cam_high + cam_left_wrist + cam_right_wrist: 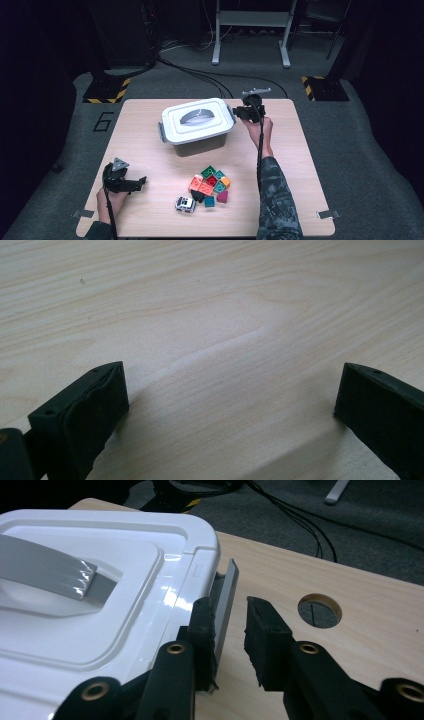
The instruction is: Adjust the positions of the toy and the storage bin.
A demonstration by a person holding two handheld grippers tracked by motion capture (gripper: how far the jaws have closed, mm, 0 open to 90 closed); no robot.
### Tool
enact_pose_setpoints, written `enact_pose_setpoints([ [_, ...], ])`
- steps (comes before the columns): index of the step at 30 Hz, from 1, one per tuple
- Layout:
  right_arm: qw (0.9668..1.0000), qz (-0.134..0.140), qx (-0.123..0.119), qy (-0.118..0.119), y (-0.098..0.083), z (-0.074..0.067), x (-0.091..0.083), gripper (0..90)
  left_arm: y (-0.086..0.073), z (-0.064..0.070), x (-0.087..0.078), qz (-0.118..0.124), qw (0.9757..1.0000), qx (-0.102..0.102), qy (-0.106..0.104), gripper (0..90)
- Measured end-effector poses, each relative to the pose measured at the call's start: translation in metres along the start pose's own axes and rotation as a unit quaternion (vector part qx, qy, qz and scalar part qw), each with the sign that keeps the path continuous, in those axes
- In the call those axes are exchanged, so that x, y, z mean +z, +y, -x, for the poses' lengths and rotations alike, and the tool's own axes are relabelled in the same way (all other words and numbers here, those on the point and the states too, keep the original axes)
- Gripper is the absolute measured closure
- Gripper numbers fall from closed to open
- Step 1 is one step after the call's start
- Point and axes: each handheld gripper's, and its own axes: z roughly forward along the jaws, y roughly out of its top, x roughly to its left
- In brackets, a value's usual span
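Work in hand: opening the white lidded box (197, 131), which sits at the far middle of the tabletop (145, 150), lid on, grey handle (197, 116) lying flat. Right tongs (237, 112) are at the box's right end. In the right gripper view the right tongs (230, 605) stand narrowly apart with the grey right latch (227, 587) between them: one pad touches the flap, the other is clear of it by a small gap, so not clamped. The flap appears to stand off the box wall, probably partly released; cannot confirm. The left latch (162, 132) looks untouched. Left tongs (142, 180) rest low at the near-left, jaws wide apart over bare wood, nothing between them (230, 385). Judged early: one latch being worked, the other and the lid removal left. A pile of coloured blocks (210, 182) and a toy car (185, 204) wait near the front, well apart from the box. Room: bare tabletop right of the latch, with a cable hole (320, 611) near; the far edge is close behind the box.
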Motion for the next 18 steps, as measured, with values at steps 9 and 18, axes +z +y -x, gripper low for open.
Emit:
enact_pose_setpoints([
  [9,0.9992,-0.038,0.010,0.008,0.005,-0.003,0.019,80.9,0.000,0.000,0.000,0.000,1.0000,0.000,0.000,0.6],
  [18,0.9990,-0.030,0.027,-0.018,0.003,-0.004,0.020,85.1,0.000,0.000,0.000,-0.002,1.0000,0.000,0.000,0.7],
])
